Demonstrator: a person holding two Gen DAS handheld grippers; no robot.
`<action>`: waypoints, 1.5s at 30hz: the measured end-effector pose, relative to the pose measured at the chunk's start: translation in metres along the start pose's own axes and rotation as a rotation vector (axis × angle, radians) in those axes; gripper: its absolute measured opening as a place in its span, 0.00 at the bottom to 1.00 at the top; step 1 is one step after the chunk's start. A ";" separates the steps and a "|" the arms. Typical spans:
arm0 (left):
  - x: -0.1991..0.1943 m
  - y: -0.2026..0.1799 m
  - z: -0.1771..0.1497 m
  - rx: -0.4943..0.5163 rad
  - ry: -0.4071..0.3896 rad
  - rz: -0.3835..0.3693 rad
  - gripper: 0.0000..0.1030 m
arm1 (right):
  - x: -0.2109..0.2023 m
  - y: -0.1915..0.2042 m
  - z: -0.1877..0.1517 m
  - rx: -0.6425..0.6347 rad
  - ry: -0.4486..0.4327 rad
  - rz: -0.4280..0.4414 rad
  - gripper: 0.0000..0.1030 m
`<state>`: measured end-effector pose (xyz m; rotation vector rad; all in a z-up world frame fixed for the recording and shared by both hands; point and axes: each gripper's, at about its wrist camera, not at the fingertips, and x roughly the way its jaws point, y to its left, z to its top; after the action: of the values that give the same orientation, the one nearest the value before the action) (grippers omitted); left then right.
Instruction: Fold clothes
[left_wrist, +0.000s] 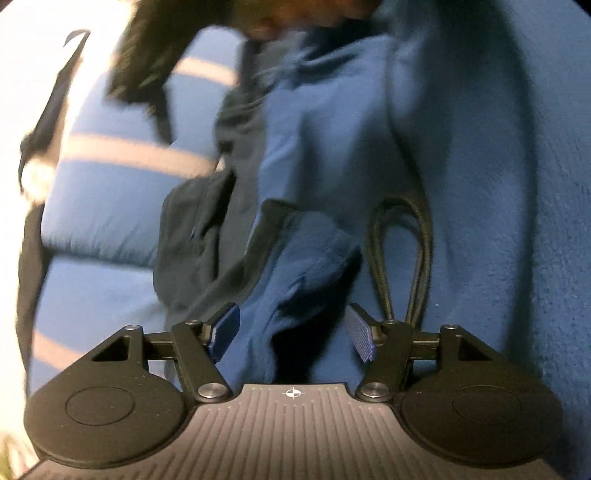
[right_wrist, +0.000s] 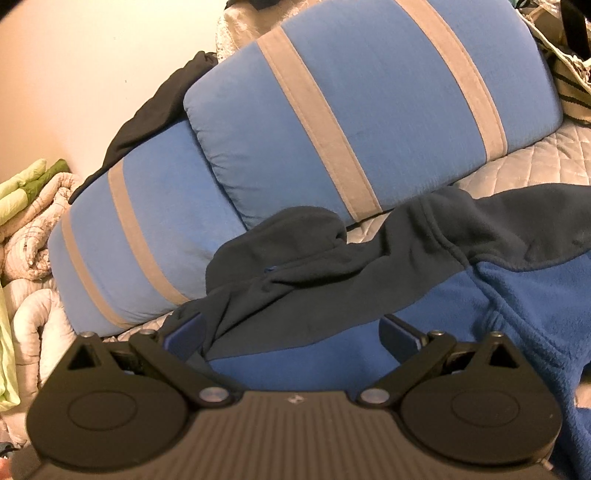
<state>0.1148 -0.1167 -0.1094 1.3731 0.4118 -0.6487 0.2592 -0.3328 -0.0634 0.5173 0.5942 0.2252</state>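
A fleece jacket, bright blue (left_wrist: 369, 129) with dark navy panels, fills the blurred left wrist view. A black cord loop (left_wrist: 402, 258) lies on it. My left gripper (left_wrist: 293, 332) is open, and a bunched fold of the blue fleece (left_wrist: 295, 288) sits between its spread fingers without being pinched. In the right wrist view the same jacket (right_wrist: 517, 295) lies on the bed with its navy collar and shoulder (right_wrist: 295, 266) crumpled against the pillows. My right gripper (right_wrist: 291, 334) is open wide, low over the blue and navy fabric.
Two blue pillows with grey stripes (right_wrist: 332, 110) (right_wrist: 147, 229) lie just behind the jacket on a quilted beige bed cover (right_wrist: 535, 158). A black garment (right_wrist: 155, 110) lies behind them. Crumpled bedding (right_wrist: 33, 229) is piled at the left, and a striped bag (right_wrist: 569, 85) stands far right.
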 end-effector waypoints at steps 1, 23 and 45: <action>0.002 -0.005 0.002 0.041 -0.001 0.007 0.60 | 0.000 0.001 0.000 -0.010 -0.003 -0.006 1.00; -0.052 0.135 -0.041 -0.591 -0.088 0.139 0.08 | 0.003 0.006 -0.003 -0.100 -0.027 -0.082 1.00; -0.218 0.107 -0.356 -1.734 0.101 0.838 0.08 | -0.011 0.021 -0.006 -0.170 -0.060 -0.007 1.00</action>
<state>0.0529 0.2794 0.0480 -0.1846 0.2666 0.5060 0.2458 -0.3159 -0.0513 0.3567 0.5130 0.2503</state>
